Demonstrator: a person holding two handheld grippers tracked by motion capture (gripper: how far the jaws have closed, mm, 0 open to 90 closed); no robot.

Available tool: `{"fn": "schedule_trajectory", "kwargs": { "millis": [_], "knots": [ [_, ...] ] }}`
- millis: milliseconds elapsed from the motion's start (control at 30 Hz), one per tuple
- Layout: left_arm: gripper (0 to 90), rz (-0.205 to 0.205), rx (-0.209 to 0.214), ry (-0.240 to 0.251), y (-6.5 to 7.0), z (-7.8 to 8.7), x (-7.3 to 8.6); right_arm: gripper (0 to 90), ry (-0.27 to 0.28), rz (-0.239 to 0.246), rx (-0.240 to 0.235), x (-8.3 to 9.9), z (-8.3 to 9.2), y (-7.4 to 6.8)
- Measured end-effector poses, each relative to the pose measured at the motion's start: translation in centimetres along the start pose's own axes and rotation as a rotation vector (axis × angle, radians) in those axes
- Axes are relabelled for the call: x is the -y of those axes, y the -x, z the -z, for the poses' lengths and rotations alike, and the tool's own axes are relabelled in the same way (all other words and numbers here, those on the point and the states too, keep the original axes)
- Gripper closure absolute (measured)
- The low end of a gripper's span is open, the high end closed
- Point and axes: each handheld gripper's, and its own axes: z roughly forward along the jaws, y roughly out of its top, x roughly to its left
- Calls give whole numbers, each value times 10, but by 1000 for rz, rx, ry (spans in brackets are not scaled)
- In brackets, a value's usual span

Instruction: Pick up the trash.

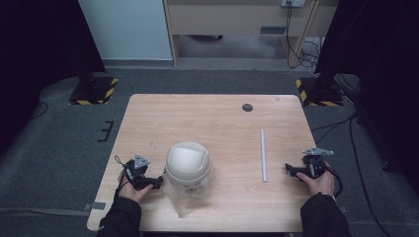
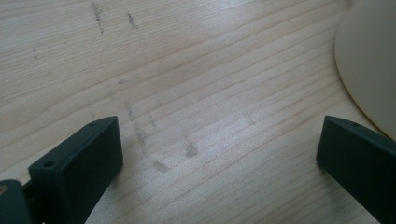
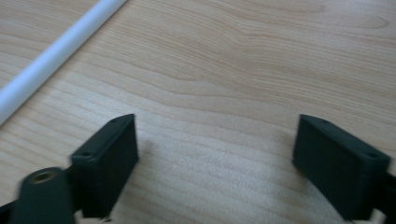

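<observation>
Both sets of jaws wide open, nothing between. Your left gripper (image 1: pixel 157 183) sits just beside small bin (image 1: pixel 188 165) with clear bag, near table's (image 1: pixel 212 118) front edge. Your right gripper (image 1: pixel 289 169) near white tube (image 1: pixel 263 154). Approach tube square across its middle, low and slow.

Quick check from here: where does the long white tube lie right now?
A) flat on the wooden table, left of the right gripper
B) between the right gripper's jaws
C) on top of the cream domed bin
A: the long white tube lies flat on the wooden table, apart from the right gripper, whose open jaws hold nothing.
</observation>
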Motion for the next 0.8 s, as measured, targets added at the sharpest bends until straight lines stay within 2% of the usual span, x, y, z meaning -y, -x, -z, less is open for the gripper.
{"fn": "schedule_trajectory", "kwargs": {
  "millis": [33, 100, 133, 167, 200, 267, 367, 500, 633, 667, 800],
  "knots": [
    [0, 0, 0, 0, 0, 0, 0, 181, 0, 0, 0, 0, 0, 0],
    [0, -3, 3, -1, 0, 0, 0, 180, 61, -25, -18, -2, 7, 2],
    [0, -3, 3, -1, 0, 0, 0, 180, 61, -25, -18, -2, 7, 2],
    [0, -1, 2, 0, 0, 0, 0, 171, 97, -20, -29, -4, 12, 2],
    [0, -1, 2, 0, 0, 0, 0, 171, 97, -20, -29, -4, 12, 2],
    [0, 2, -2, -2, 0, 1, 0, 171, 113, 11, -47, -8, 14, 1],
    [2, 0, 0, -5, 0, 1, 0, 172, 127, 26, -56, -11, 17, 0],
    [10, -5, 7, -8, -1, 2, 0, 172, 211, 41, -92, -24, 29, -6],
    [10, -8, 10, -8, -1, 2, 0, 174, 249, 52, -118, -34, 35, -10],
    [10, -8, 10, -6, -1, 2, 0, 175, 284, 54, -143, -41, 39, -13],
    [10, -11, 10, 0, -3, 2, 1, 177, 318, 74, -174, -50, 45, -18]
  ]
}}
